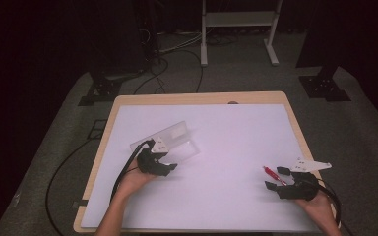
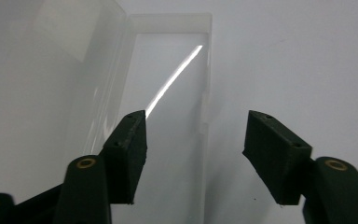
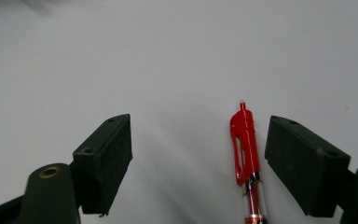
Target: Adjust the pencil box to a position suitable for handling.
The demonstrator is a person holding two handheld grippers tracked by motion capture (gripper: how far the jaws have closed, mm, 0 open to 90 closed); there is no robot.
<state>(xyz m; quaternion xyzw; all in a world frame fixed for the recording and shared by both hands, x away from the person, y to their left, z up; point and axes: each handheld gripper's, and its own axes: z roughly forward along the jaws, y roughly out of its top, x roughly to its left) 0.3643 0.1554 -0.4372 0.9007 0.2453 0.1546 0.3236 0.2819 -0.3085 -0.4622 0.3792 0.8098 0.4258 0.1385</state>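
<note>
A clear plastic case (image 1: 174, 140) lies open on the white sheet at centre left, its lid raised; up close its tray (image 2: 172, 93) runs away from my left gripper (image 2: 193, 140). That left gripper (image 1: 165, 164) is open and sits at the case's near end, one jaw over the tray. A red pen (image 1: 274, 175) lies at the right of the sheet. My right gripper (image 1: 279, 178) stands open around it, and the pen (image 3: 246, 154) rests on the sheet near the right-hand jaw, untouched. The right gripper (image 3: 198, 154) holds nothing.
The white sheet (image 1: 216, 147) covers most of the wooden table (image 1: 202, 97). Cables trail from both grippers off the near edge. Beyond the table are dark stand bases (image 1: 325, 87) and a white frame (image 1: 238, 29) on the carpet.
</note>
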